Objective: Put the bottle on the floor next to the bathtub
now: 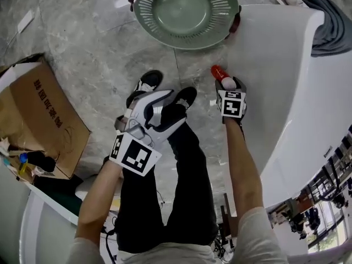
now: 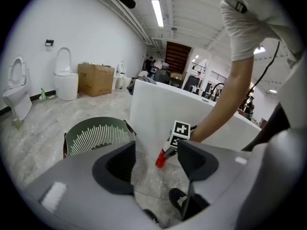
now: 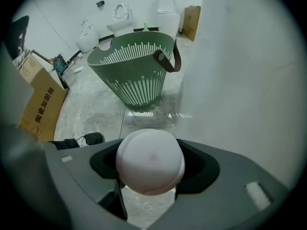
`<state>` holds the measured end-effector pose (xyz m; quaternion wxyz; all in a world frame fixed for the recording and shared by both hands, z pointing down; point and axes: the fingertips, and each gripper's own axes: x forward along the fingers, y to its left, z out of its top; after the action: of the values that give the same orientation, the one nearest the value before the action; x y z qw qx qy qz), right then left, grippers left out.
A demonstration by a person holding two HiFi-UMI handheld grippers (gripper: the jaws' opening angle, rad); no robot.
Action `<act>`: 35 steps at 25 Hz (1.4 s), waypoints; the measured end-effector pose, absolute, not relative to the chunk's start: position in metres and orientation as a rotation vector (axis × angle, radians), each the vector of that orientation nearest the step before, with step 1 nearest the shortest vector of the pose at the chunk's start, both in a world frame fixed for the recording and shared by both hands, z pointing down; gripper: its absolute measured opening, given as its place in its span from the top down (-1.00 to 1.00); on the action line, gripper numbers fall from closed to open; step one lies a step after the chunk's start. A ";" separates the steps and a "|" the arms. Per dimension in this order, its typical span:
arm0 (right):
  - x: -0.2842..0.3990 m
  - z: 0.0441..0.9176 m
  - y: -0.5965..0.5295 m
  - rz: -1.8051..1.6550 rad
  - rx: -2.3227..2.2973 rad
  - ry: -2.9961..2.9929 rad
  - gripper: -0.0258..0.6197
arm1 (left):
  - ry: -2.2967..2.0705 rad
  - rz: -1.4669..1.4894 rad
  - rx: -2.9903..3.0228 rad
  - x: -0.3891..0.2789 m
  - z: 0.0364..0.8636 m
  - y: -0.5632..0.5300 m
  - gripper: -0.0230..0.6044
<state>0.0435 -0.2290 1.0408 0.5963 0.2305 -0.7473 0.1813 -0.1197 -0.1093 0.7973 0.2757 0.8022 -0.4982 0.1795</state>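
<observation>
The right gripper (image 3: 151,166) has its jaws closed on the round white cap (image 3: 150,161) of a red plastic bottle (image 1: 219,72), and the cap fills the gap between them in the right gripper view. The bottle hangs cap-up and tilted, with its red body pointing down and away from the gripper. It is low over the grey marble floor (image 1: 99,48), just beside the outer wall of the white bathtub (image 1: 286,92) on the right. Whether its base touches the floor cannot be told. The left gripper (image 2: 156,166) is held well to the left of the bottle, above the person's legs. Its jaws stand wide apart with nothing between them; through the gap, the left gripper view shows the bottle and the marker cube of the other gripper further off. A green slatted plastic basket with dark handles (image 1: 187,10) stands on the floor at the far side, close to the bathtub wall and beyond the bottle. A grey cloth (image 1: 330,21) is draped over the far rim of the bathtub. A brown cardboard box (image 1: 38,114) sits on the floor at the left. The person's black and white shoes (image 1: 146,84) are planted between the box and the bathtub. Two white toilets (image 2: 64,78) stand against the far wall.
</observation>
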 end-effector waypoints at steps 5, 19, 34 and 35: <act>0.047 1.080 -0.236 0.455 0.594 -1.710 0.04 | -1.375 0.527 2.136 -0.118 0.839 -0.100 -0.10; 0.057 1.138 -0.241 0.492 0.628 -1.661 0.04 | -1.430 0.444 2.043 -0.115 0.896 -0.092 -0.07; 0.067 1.114 -0.216 0.504 0.593 -1.607 0.05 | -1.455 0.461 2.031 -0.116 0.859 -0.078 -0.08; 0.065 1.107 -0.214 0.509 0.596 -1.616 0.05 | -1.450 0.462 2.039 -0.114 0.852 -0.078 -0.08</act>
<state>0.0645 -0.2142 1.1066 0.6233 0.2594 -0.7036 0.2218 -0.1144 -0.0777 0.8521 0.2942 0.7658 -0.5448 0.1737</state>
